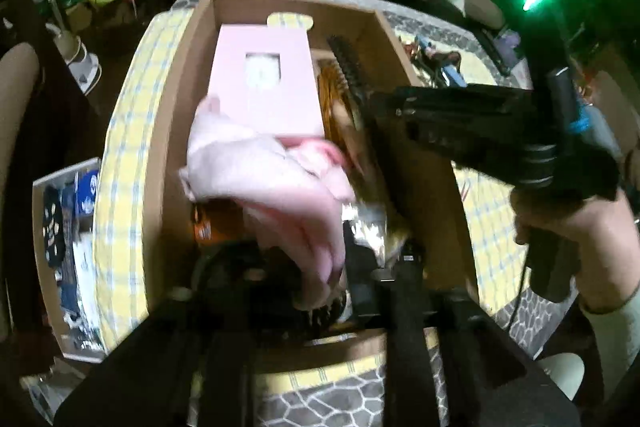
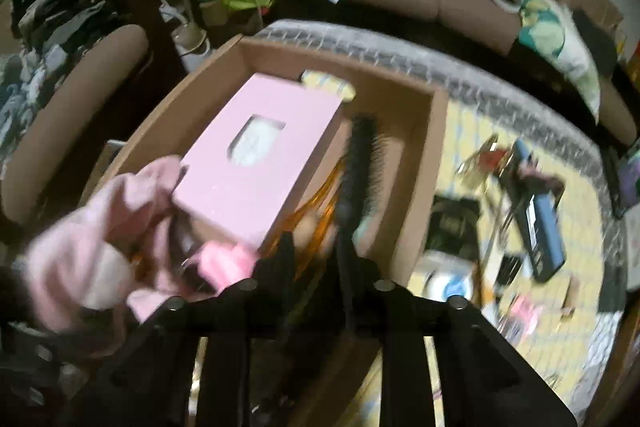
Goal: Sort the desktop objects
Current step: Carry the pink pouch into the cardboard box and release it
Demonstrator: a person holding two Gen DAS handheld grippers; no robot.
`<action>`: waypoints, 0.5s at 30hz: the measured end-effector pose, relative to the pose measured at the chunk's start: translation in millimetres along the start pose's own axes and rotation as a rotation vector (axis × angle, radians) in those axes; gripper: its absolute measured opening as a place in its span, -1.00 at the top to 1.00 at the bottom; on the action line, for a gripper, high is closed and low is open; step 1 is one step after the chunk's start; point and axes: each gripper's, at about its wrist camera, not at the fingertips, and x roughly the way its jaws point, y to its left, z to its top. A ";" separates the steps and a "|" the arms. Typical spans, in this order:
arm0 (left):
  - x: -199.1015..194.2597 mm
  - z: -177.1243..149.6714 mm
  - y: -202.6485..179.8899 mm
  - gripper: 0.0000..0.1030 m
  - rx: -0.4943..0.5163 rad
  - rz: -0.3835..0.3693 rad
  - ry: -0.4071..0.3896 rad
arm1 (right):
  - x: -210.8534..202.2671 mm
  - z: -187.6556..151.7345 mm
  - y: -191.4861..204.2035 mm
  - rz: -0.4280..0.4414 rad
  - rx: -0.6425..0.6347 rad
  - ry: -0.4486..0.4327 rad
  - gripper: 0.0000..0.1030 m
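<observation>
Both grippers pointed steeply down into the cardboard box [image 1: 180, 131], which already held a pink window-lid box [image 1: 264, 87], a black hairbrush [image 2: 360, 163] and a crumpled pink cloth [image 1: 276, 187]. The left gripper [image 1: 320, 291] sat against the cloth, its jaws narrowly parted; whether the pads pressed it could not be told through the blur. The right gripper [image 2: 320, 287] straddled the brush handle, grip likewise unclear. The cloth could snag a finger and lift out again, or the brush could tip over the box wall. Unsorted items [image 2: 536, 211] remained on the checked tablecloth [image 2: 472, 131]. No writing was legible.
</observation>
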 end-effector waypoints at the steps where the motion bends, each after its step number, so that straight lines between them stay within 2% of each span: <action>1: -2.0 -4.4 -0.7 -0.09 -0.007 -0.001 -0.002 | -7.0 -3.2 -0.4 0.028 0.020 -0.006 0.39; 2: -4.6 -7.1 -0.8 -0.35 -0.016 0.002 -0.009 | -15.9 -5.0 -1.3 0.038 0.039 -0.018 0.34; 3: -8.8 -8.8 -1.2 -0.42 -0.029 0.009 -0.016 | -21.4 -6.4 -0.8 0.041 0.052 -0.027 0.28; 7: -32.1 -11.0 3.4 -0.57 -0.081 -0.002 -0.058 | -58.4 -5.4 -8.7 0.042 0.089 -0.065 0.16; 9: -44.8 -9.7 5.2 -0.65 -0.101 -0.009 -0.085 | -75.5 -8.5 -13.0 0.027 0.092 -0.084 -0.07; 11: -56.2 -9.1 7.1 -0.87 -0.124 -0.015 -0.108 | -90.4 -12.4 -18.2 0.008 0.100 -0.100 -0.29; 13: -67.7 -7.9 7.2 -0.99 -0.141 -0.030 -0.132 | -101.9 -18.3 -24.3 -0.008 0.107 -0.105 -0.42; 15: -76.7 -8.1 4.7 -1.00 -0.143 -0.034 -0.144 | -110.4 -26.6 -31.3 -0.021 0.114 -0.102 -0.60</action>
